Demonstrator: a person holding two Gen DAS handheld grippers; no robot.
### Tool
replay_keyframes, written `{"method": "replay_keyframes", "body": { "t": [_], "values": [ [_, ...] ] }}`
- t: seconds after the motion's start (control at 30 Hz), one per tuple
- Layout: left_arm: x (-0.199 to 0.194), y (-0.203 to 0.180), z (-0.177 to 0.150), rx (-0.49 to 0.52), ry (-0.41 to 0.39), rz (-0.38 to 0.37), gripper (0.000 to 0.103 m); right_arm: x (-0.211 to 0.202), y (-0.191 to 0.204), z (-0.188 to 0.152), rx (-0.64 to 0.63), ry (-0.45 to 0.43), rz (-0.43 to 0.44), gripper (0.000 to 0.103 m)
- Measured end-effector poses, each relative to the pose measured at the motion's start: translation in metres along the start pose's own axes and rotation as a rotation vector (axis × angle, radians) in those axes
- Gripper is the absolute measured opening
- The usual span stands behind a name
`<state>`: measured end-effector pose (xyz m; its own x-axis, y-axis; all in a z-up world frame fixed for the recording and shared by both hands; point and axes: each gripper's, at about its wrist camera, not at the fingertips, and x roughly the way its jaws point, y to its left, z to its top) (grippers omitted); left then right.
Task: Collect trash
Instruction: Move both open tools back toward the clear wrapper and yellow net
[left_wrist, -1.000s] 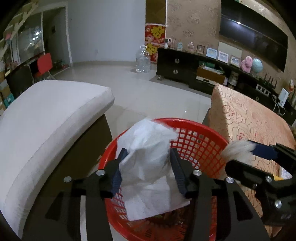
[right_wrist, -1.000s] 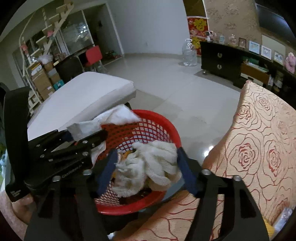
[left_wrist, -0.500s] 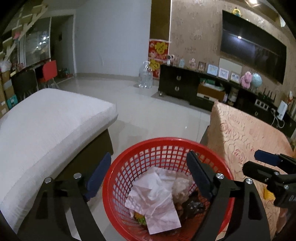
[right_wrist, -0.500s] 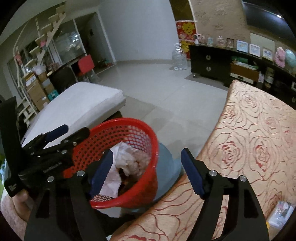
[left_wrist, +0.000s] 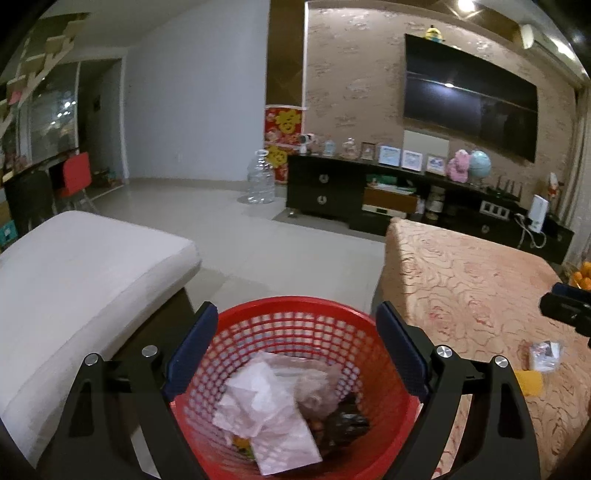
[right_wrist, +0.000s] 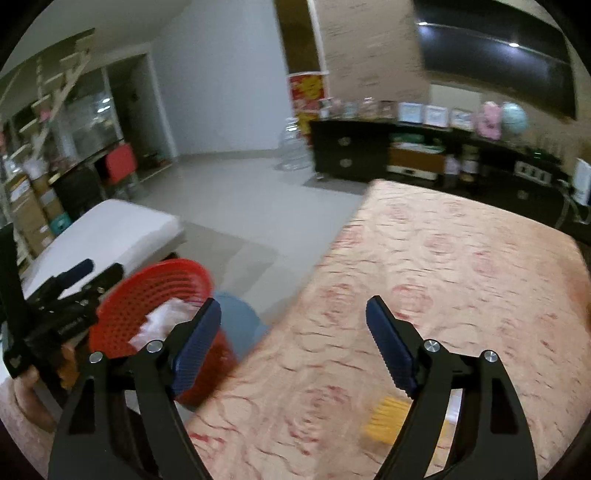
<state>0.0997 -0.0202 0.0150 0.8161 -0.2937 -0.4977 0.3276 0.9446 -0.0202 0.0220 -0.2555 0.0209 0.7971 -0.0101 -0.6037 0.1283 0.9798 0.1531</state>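
A red mesh basket (left_wrist: 295, 326) stands on the floor between a white cushion and the table. In it lie a white sheet of paper (left_wrist: 266, 406), a pale wad and a dark crumpled scrap (left_wrist: 347, 421). My left gripper (left_wrist: 295, 314) hovers above the basket, its jaws opening with nothing between them. My right gripper (right_wrist: 293, 306) is over the table's rose-patterned cloth (right_wrist: 443, 258), jaws also opening and empty. A yellow scrap (right_wrist: 386, 421) lies on the cloth just below its right finger. Beside it in the left wrist view is a small silvery wrapper (left_wrist: 545, 354).
The white cushion (left_wrist: 74, 277) borders the basket on the left. A blue round object (right_wrist: 236, 325) sits behind the basket (right_wrist: 147, 291). A dark TV cabinet (left_wrist: 332, 192) and a water jug (left_wrist: 260, 181) stand across the tiled floor. Oranges (left_wrist: 583, 277) show at the right edge.
Both grippers opened and dropped their loads, the white paper and the white wad, into the basket. The right gripper then swung right over the table. The left one drew back and up.
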Motion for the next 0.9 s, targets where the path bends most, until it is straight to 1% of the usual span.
{"method": "replay_keyframes", "body": {
  "t": [0.2,0.43,0.57,0.7,0.8,0.9],
  "values": [
    [-0.001,-0.024,-0.004,0.034,-0.007,-0.051,0.084,-0.035,-0.052,-0.025,0.078,-0.027,-0.135,0.081],
    [0.001,-0.071,-0.013,0.118,0.002,-0.11,0.084,-0.069,-0.109,-0.063,0.162,-0.023,-0.308,0.082],
    [0.002,-0.098,-0.021,0.174,0.015,-0.148,0.084,-0.078,-0.129,-0.084,0.201,-0.001,-0.352,0.082],
    [0.005,-0.125,-0.036,0.236,0.045,-0.183,0.084,-0.087,-0.141,-0.102,0.214,0.006,-0.402,0.082],
    [0.005,-0.136,-0.046,0.268,0.058,-0.192,0.084,-0.095,-0.148,-0.112,0.237,0.005,-0.412,0.082],
    [0.005,-0.142,-0.058,0.27,0.096,-0.213,0.084,-0.1,-0.153,-0.119,0.254,-0.004,-0.42,0.082]
  ]
}}
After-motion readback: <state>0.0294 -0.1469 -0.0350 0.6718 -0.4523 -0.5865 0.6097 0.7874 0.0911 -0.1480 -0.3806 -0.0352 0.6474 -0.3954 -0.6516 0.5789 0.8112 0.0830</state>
